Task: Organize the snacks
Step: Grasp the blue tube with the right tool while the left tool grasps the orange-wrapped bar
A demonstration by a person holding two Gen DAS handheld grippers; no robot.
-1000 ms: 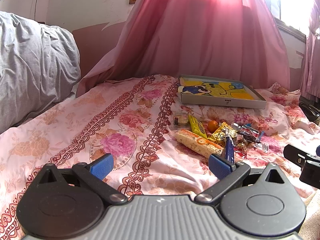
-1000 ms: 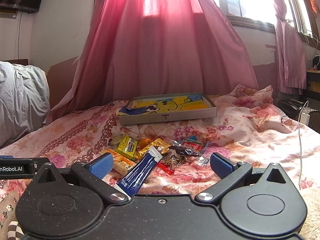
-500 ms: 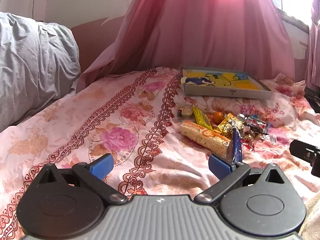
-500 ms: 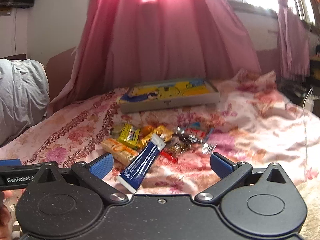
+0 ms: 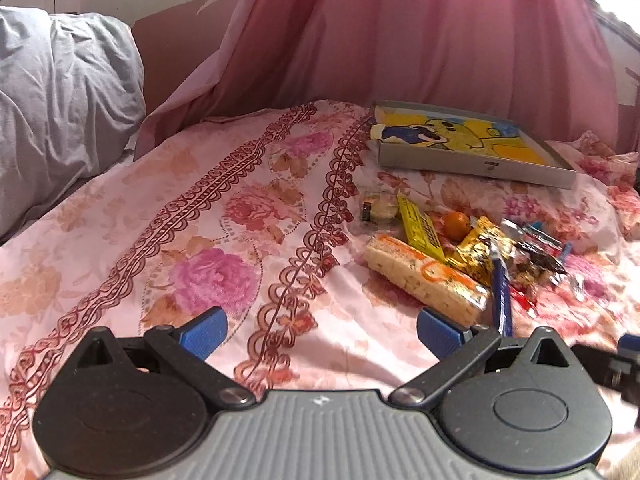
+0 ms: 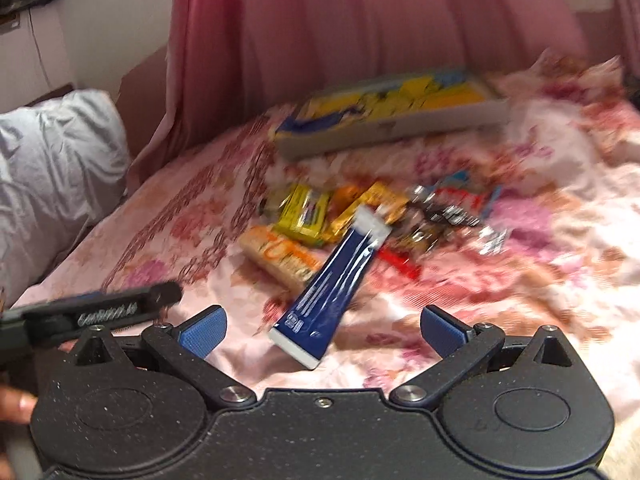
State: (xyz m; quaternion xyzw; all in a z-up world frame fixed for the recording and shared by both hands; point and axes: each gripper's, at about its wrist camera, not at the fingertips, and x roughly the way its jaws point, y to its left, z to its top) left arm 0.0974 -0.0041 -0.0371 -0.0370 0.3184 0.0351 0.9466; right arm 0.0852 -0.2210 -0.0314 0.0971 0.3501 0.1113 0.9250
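A heap of snacks lies on the floral bedsheet: a long pale cracker pack (image 5: 424, 276) (image 6: 280, 258), a yellow packet (image 5: 420, 228) (image 6: 304, 214), a small orange ball (image 5: 457, 222), gold wrappers (image 5: 476, 250) and a dark blue packet (image 6: 334, 284) (image 5: 502, 294). Behind them sits a flat grey tray (image 5: 472, 164) (image 6: 384, 130) with a yellow cartoon lining. My left gripper (image 5: 318, 330) is open, down and left of the heap. My right gripper (image 6: 322, 328) is open too, with the blue packet's near end lying between its fingers, untouched.
A grey pillow (image 5: 60, 96) lies at the left. Pink curtains (image 5: 400, 32) hang behind the bed. The left gripper's side (image 6: 96, 314) shows in the right wrist view, with a fingertip (image 6: 14, 406) at the frame's left edge. The right wrist view is blurred.
Both grippers have moved forward and tilted down toward the snack heap. The blue packet now lies closer between the right fingers. Nothing has been gripped.
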